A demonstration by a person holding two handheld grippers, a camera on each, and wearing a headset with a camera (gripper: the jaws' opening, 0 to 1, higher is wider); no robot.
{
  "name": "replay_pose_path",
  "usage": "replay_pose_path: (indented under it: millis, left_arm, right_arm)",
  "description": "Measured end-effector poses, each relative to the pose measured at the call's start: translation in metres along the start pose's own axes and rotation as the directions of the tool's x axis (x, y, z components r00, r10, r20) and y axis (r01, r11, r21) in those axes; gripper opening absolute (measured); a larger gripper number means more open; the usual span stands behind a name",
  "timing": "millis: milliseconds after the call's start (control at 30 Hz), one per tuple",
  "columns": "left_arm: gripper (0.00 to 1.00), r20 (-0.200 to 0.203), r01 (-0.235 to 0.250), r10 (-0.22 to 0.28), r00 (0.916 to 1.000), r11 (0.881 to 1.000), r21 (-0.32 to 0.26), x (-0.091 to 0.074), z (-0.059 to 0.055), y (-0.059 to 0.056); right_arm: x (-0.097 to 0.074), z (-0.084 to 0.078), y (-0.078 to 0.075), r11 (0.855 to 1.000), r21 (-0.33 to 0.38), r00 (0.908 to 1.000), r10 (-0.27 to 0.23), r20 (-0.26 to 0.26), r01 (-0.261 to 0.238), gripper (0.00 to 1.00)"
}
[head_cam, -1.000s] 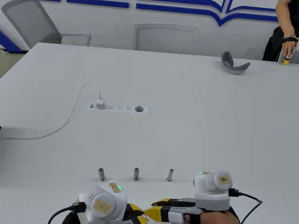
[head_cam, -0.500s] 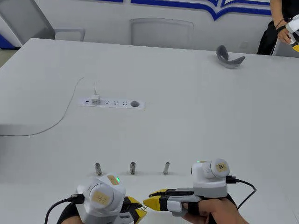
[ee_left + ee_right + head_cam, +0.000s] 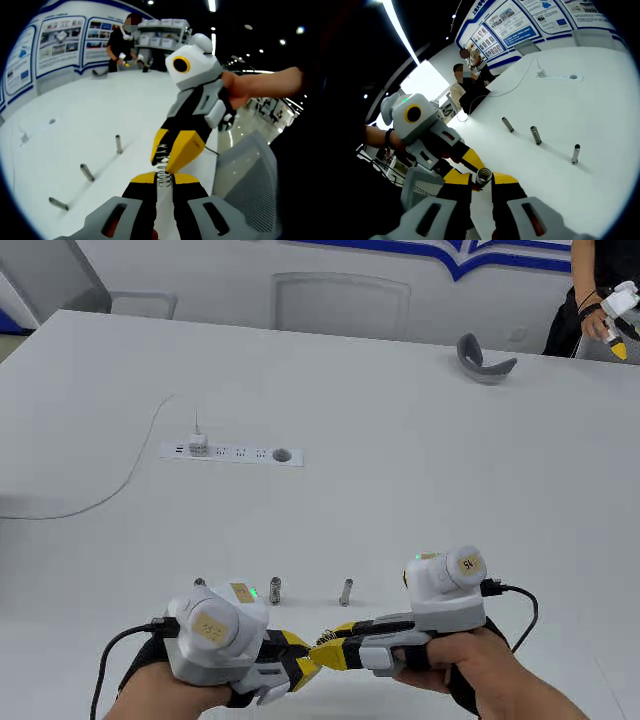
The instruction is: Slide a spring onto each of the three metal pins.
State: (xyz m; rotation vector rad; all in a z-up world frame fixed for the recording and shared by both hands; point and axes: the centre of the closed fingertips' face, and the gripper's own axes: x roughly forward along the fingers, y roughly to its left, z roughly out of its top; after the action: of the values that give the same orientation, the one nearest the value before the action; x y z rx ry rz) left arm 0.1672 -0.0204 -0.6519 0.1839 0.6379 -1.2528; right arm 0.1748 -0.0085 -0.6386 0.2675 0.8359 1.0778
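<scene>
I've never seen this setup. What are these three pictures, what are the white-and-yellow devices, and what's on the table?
No robot here: a person holds a pair of tongs in each hand. One picture comes from a headset camera looking down; the two round ones come from cameras riding on each tool. The left tongs and right tongs both appear to pinch one spring between them. On the white table stand three pins: the left pin and middle pin wear springs, the right pin is bare. A power strip lies farther back.
</scene>
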Motion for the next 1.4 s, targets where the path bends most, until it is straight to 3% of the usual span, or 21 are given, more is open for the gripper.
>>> replay_pose_path:
  millis: [200,300,467,633,733,867,1000,1200,1400]
  left_arm:
    - [0.1,0.025,0.047,-0.047,0.9986,0.999,0.019,-0.001,0.006,-0.007]
    - [0.1,0.04,0.071,-0.073,0.9966,0.997,0.035,-0.002,0.01,-0.011]
    - [0.1,0.061,0.1,-0.103,0.9928,0.994,0.051,-0.006,0.015,-0.014]
    - [0.1,0.085,0.133,-0.139,0.9866,0.989,0.07,-0.011,0.021,-0.019]
    - [0.1,0.089,0.15,-0.157,0.9835,0.985,0.079,-0.012,0.023,-0.022]
    - [0.1,0.081,0.168,-0.176,0.9811,0.982,0.091,-0.014,0.022,-0.024]
    - [0.1,0.08,0.178,-0.186,0.9794,0.98,0.093,-0.015,0.022,-0.025]
    - [0.1,0.073,0.183,-0.193,0.9785,0.976,0.117,-0.016,0.02,-0.027]
    - [0.11,0.059,0.183,-0.191,0.9799,0.976,0.116,-0.011,0.014,-0.029]
  right_arm:
    - [-0.004,0.004,0.007,0.996,-0.08,0.9976,0.03,-0.063,-0.035,0.15]
    - [-0.005,-0.001,0.011,0.99,-0.127,0.9907,0.044,-0.129,-0.061,0.14]
    - [-0.008,0.003,0.017,0.982,-0.168,0.9838,0.062,-0.168,-0.09,0.13]
    - [-0.013,0.005,0.025,0.96,-0.241,0.9669,0.082,-0.242,-0.142,0.13]
    - [-0.015,0.003,0.03,0.939,-0.293,0.9489,0.089,-0.303,-0.182,0.13]
    - [-0.015,0.0,0.033,0.918,-0.339,0.9334,0.08,-0.35,-0.206,0.13]
    - [-0.015,-0.001,0.034,0.913,-0.348,0.9297,0.079,-0.36,-0.212,0.13]
    - [-0.014,-0.003,0.036,0.908,-0.363,0.9335,0.074,-0.351,-0.209,0.12]
    - [-0.013,-0.009,0.032,0.918,-0.348,0.9342,0.059,-0.352,-0.189,0.12]
